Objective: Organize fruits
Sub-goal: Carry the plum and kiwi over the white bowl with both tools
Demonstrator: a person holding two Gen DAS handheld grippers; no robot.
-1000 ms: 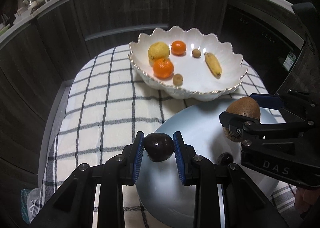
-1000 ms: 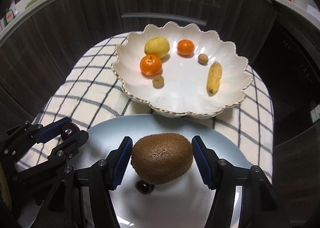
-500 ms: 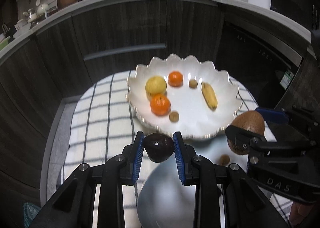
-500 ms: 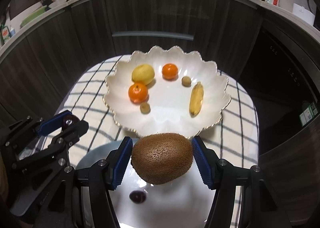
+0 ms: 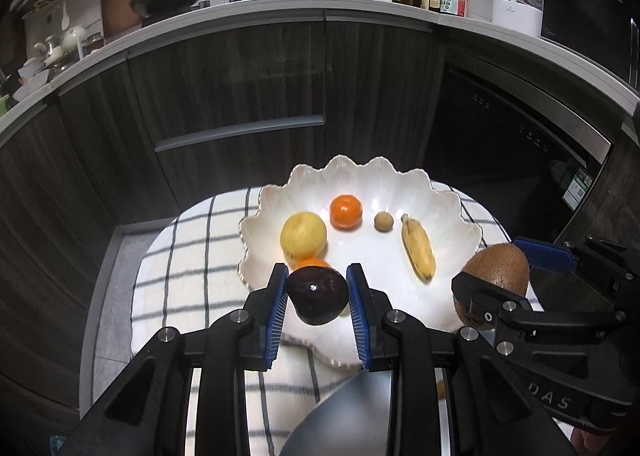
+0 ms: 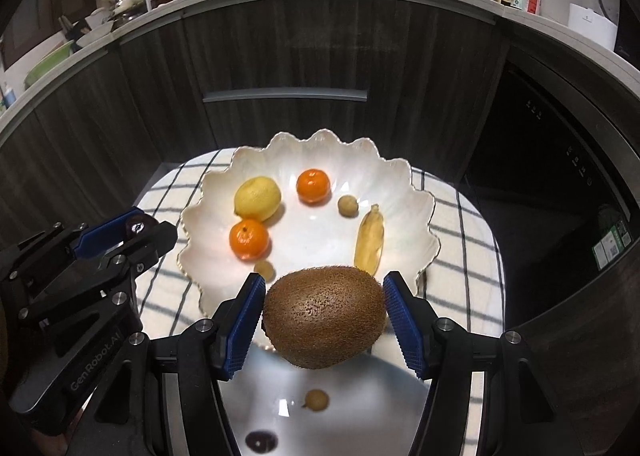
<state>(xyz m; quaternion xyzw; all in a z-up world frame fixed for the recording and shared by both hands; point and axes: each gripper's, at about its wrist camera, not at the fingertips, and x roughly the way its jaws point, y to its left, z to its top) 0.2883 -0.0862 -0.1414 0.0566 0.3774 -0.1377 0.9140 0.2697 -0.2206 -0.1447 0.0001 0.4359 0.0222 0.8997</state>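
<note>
Both grippers carry fruit above the near rim of the white scalloped bowl (image 6: 424, 232), likely to drop it with the rest. Left gripper (image 5: 318, 298) is clamped narrow on a dark plum (image 5: 318, 296); right gripper (image 6: 324, 322) is at mid width, pinching a kiwi (image 6: 324, 316). In the bowl: one lemon (image 6: 257, 198), two oranges (image 6: 248, 238), one banana (image 6: 369, 242), two small brown fruits (image 6: 347, 205). On the grey plate (image 6: 400, 408) below (nearer us): one small brown fruit (image 6: 316, 400), one dark one (image 6: 261, 441). All on a checked cloth (image 6: 472, 240).
</note>
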